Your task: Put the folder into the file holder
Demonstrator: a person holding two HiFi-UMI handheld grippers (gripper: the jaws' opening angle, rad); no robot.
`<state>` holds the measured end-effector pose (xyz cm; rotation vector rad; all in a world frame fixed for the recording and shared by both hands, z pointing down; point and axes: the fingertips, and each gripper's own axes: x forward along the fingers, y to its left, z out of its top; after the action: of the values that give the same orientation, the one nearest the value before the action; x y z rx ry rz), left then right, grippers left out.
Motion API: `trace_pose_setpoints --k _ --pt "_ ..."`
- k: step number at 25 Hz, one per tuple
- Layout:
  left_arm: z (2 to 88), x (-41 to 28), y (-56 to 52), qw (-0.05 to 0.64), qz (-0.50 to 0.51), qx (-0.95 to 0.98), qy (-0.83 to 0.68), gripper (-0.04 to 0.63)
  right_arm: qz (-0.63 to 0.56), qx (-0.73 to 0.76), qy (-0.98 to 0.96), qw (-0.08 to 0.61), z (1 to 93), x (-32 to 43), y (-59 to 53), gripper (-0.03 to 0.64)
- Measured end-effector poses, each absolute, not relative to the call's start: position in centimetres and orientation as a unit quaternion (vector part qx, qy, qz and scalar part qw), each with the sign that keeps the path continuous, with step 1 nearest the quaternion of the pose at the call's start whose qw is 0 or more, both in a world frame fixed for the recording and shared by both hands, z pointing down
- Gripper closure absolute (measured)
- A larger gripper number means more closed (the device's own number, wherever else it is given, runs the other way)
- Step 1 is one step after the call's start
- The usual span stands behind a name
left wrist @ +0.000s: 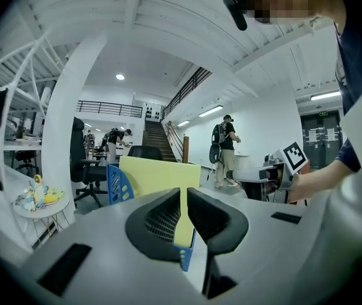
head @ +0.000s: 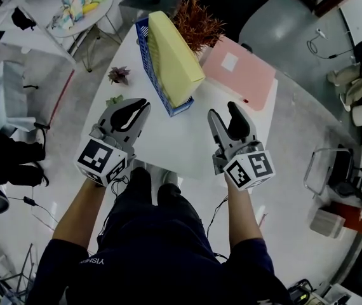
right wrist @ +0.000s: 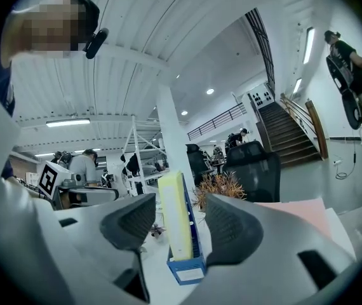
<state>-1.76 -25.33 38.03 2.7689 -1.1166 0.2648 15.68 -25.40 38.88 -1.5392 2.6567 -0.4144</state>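
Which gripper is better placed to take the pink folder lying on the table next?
Probably right. The right gripper has open, empty jaws and the pink folder lies ahead on its side; the blue file holder separates the left gripper from it.

Rust plant (head: 197, 24), small succulent (head: 119, 75) on white table (head: 181, 138).

You have bare table (head: 181, 138) before the file holder (head: 149, 65); a rusty plant (head: 197, 24) crowds its far side, a pink folder (head: 241, 75) its right.
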Motion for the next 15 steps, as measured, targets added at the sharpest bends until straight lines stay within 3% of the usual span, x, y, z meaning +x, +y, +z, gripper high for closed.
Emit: trace_pose_setpoints --k 15 --pt "37.2 -0.5 -24.6 0.069 0.087 0.926 -0.362 0.538 -0.150 -0.510 0.847 0.017 39.2 17.1 -23.4 0.428"
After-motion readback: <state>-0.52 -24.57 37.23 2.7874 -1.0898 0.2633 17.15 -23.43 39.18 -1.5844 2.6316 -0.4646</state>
